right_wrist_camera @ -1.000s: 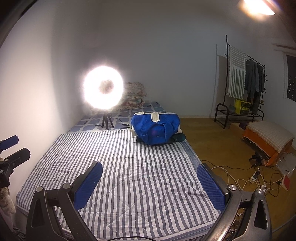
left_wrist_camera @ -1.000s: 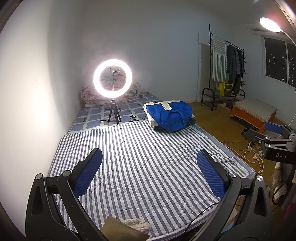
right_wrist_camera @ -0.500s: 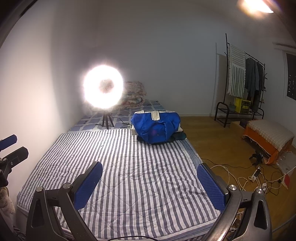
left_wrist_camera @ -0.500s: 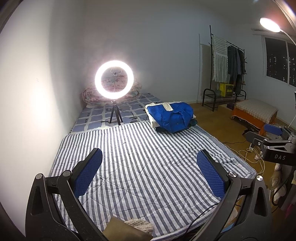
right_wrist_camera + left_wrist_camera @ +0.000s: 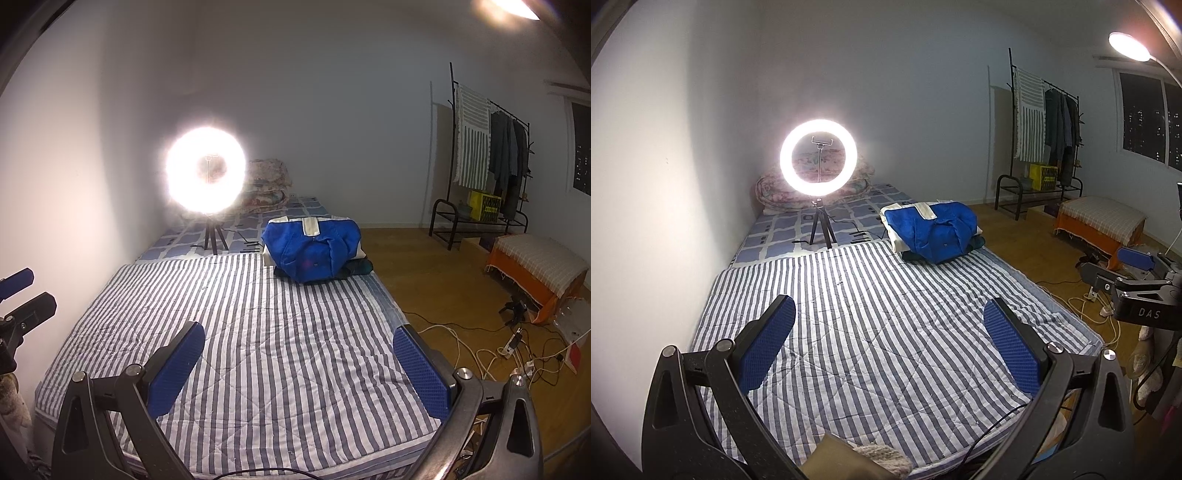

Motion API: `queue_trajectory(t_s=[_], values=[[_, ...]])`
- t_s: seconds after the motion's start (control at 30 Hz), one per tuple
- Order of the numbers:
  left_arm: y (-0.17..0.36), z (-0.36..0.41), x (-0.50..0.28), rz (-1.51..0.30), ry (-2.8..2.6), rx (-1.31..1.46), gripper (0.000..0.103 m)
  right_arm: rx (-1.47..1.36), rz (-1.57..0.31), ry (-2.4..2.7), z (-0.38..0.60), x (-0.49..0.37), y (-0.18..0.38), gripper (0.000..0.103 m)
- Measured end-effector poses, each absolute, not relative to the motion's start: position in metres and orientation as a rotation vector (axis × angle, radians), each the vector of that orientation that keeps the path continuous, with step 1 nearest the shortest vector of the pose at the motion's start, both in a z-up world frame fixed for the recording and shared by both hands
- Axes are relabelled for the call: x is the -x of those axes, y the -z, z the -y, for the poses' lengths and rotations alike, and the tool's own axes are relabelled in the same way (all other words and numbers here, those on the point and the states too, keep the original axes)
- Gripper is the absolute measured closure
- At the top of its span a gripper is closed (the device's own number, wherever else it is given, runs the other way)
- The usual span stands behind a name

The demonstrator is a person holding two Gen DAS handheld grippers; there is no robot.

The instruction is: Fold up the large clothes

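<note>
A wide stretch of the striped quilt (image 5: 871, 332) on the bed (image 5: 258, 332) is left bare from the near edge to past the middle; nothing is seen to stand on it. Toward the far right corner of the quilt, the way is taken up by a pile of clothes (image 5: 932, 236) topped by a blue garment (image 5: 314, 251). Beyond the quilt's far edge, near the left side by the wall, a ring light (image 5: 818, 157) on a small tripod (image 5: 820, 230) is stood, with rolled bedding (image 5: 812, 188) behind it. Off the right edge, the floor is crossed by loose cables (image 5: 491, 354).
</note>
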State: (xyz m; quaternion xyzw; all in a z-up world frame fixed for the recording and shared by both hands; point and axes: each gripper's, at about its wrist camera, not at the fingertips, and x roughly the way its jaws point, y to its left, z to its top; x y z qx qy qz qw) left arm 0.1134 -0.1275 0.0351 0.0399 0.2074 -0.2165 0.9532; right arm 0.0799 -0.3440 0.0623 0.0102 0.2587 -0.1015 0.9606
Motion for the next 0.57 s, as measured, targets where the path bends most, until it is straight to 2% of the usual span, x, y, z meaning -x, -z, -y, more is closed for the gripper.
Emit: queue_trajectory(t_s=[0.57], values=[[-0.0328, 0.1282, -0.1139, -0.419, 0.444, -0.082, 0.000, -0.035, -0.536, 0.203, 0.3469, -0.0786, -0.0569, 0.000]])
